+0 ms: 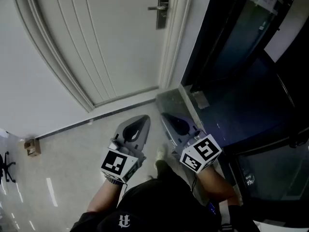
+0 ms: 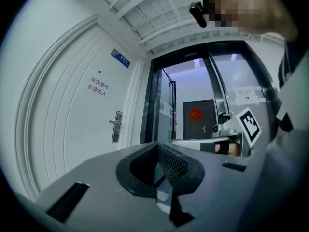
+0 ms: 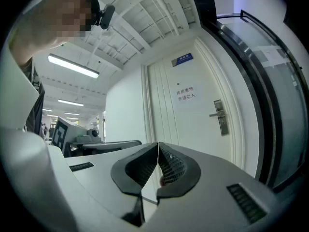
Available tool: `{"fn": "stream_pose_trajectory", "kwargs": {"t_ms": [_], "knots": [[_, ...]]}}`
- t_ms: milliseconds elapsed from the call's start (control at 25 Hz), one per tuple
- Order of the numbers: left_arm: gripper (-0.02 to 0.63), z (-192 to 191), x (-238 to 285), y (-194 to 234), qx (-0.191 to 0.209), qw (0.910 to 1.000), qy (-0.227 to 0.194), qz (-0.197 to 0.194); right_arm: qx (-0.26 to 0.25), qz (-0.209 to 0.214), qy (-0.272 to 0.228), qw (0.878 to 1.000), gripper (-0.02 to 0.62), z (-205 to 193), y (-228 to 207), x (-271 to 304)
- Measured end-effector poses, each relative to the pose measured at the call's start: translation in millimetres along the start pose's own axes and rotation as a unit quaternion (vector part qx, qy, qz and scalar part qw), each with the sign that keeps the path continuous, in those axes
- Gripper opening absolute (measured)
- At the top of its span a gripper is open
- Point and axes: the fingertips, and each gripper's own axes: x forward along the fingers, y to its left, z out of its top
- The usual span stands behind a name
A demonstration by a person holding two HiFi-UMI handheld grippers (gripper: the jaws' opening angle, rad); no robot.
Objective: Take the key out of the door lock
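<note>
Lock (image 1: 163, 6) sits on the white door (image 1: 96, 42), far ahead of both grippers and high above them. It is a long metal plate with a handle (image 1: 155, 7) that sticks out to the left. The key is too small to see from here.

Far off to the left of the left gripper, a little brown box (image 1: 32, 147) sits on the floor (image 1: 72, 144) by the wall. The left gripper (image 1: 141, 123) is held low over the floor and points toward the door. Its jaws are pressed together and there is nothing between them. In the left gripper view the lock is ahead and to the left of the jaws. A sign (image 2: 98, 87) with red letters is on the door above it.

The right gripper (image 1: 169, 118) is just beside the left one and does not touch it. Its jaws are closed tight too, and it holds nothing. In the right gripper view the lock is ahead and to the right of the jaws. To the right of this gripper is a dark glass wall (image 1: 241, 71).
</note>
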Motion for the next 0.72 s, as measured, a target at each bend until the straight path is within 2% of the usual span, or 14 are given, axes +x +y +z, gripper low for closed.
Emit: {"fn": "stream_pose_trajectory", "kwargs": {"t_ms": [200, 320, 560, 720], "knots": [[0.006, -2.7, 54.9, 25.9, 0.01, 0.9999, 0.01, 0.006, -0.027, 0.013, 0.008, 1.0, 0.018, 3.8, -51.4, 32.6], [0.006, -1.0, 98.6, 45.1, 0.012, 0.9997, 0.018, 0.012, -0.018, 0.009, 0.004, 1.0, 0.019, 17.2, -94.5, 55.0], [0.006, 12.5, 187.5, 79.4, 0.032, 0.9991, 0.01, 0.027, -0.048, 0.029, -0.008, 0.998, 0.018, 45.8, -174.8, 93.4], [0.006, 15.1, 229.1, 93.2, 0.029, 0.9991, 0.012, 0.027, -0.045, 0.031, -0.009, 0.998, 0.018, 56.1, -209.8, 110.8]]}}
